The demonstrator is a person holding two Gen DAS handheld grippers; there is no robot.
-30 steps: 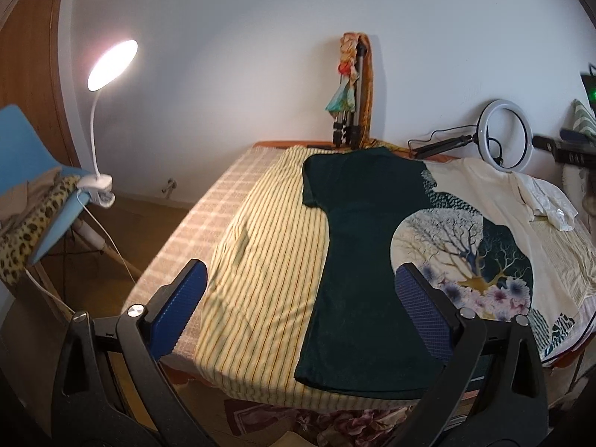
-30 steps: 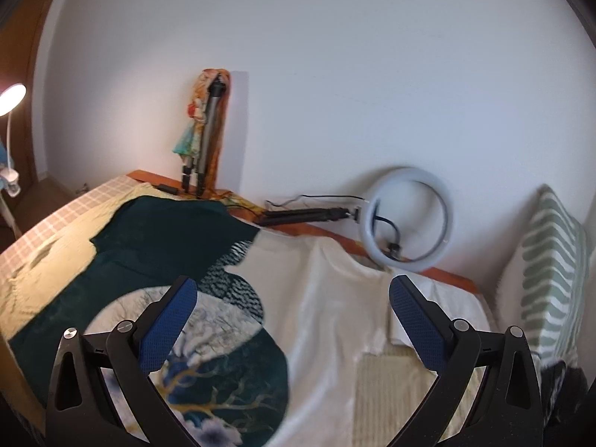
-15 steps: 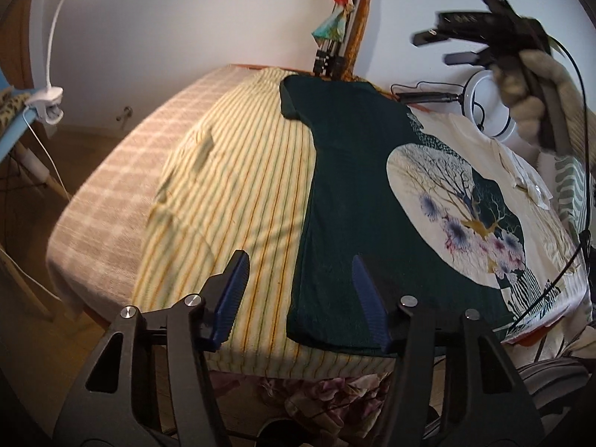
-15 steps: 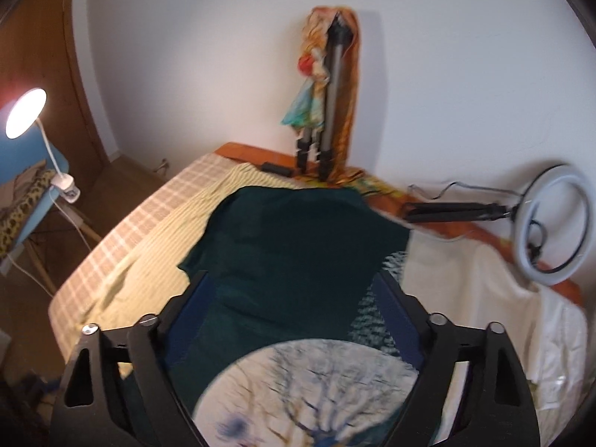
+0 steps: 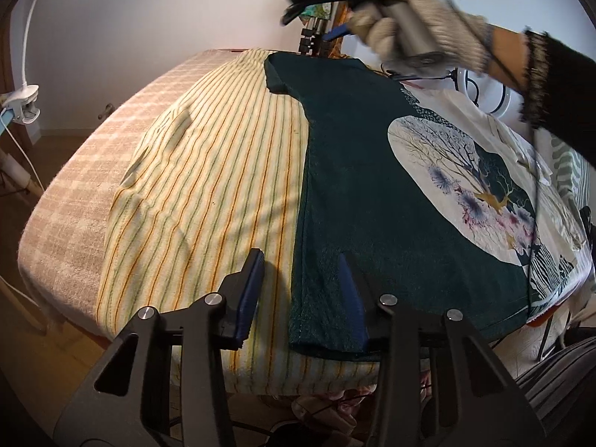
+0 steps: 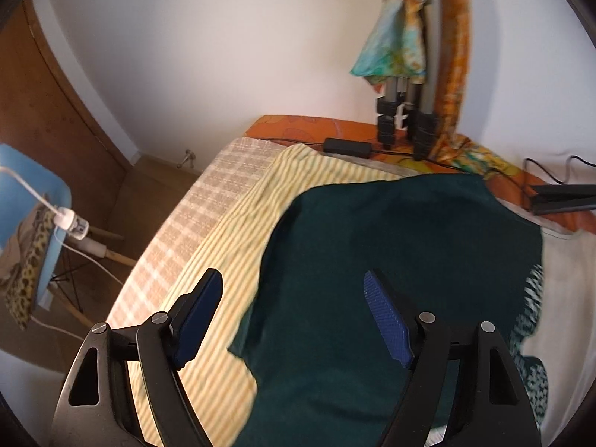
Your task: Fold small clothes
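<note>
A dark green T-shirt (image 5: 354, 186) with a round tree print lies flat on a yellow striped cloth (image 5: 208, 186) on the bed. My left gripper (image 5: 301, 292) is low over the shirt's near hem corner with its jaws closing. One pad is over the striped cloth and the other over the shirt. The shirt's side edge runs between them and is not pinched. My right gripper (image 6: 292, 279) hovers above the far sleeve and shoulder of the shirt (image 6: 391, 260), jaws closing, nothing pressed. A gloved hand (image 5: 417, 7) carries it.
A cream garment (image 5: 521, 145) lies under the green shirt on the right. A tripod (image 6: 406, 111), a power adapter (image 6: 346, 146) and cables stand at the bed's far edge. A ring light (image 5: 480, 93) is at the right. A blue chair (image 6: 33, 193) and a lamp clamp (image 6: 70, 223) are to the left.
My left gripper sank to the near hem and its jaws narrowed. My right gripper swung left and down from the ring light side to the far sleeve, narrowing a little.
</note>
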